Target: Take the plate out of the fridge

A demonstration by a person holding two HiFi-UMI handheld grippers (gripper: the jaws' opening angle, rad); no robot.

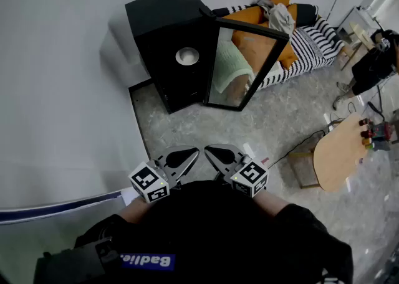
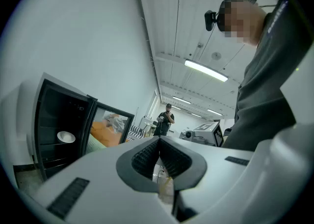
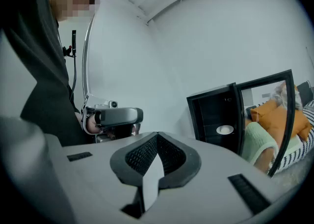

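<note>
A small black fridge [image 1: 165, 40] stands on the floor against the white wall, its glass door [image 1: 244, 65] swung open to the right. A white plate [image 1: 187, 56] lies on a shelf inside; it also shows as the plate [image 2: 65, 137] at the left of the left gripper view and as the plate [image 3: 225, 129] in the right gripper view. My left gripper [image 1: 195, 151] and right gripper [image 1: 208, 148] are held side by side close to my body, well short of the fridge. Both are shut with nothing between the jaws, the left gripper [image 2: 159, 143] and the right gripper [image 3: 158, 138] alike.
A sofa [image 1: 299, 40] with orange cushions and a striped cover stands behind the fridge door. A round wooden table [image 1: 343, 152] carrying small objects is at the right, with a cable on the floor beside it. A person [image 1: 373, 61] is at the far right.
</note>
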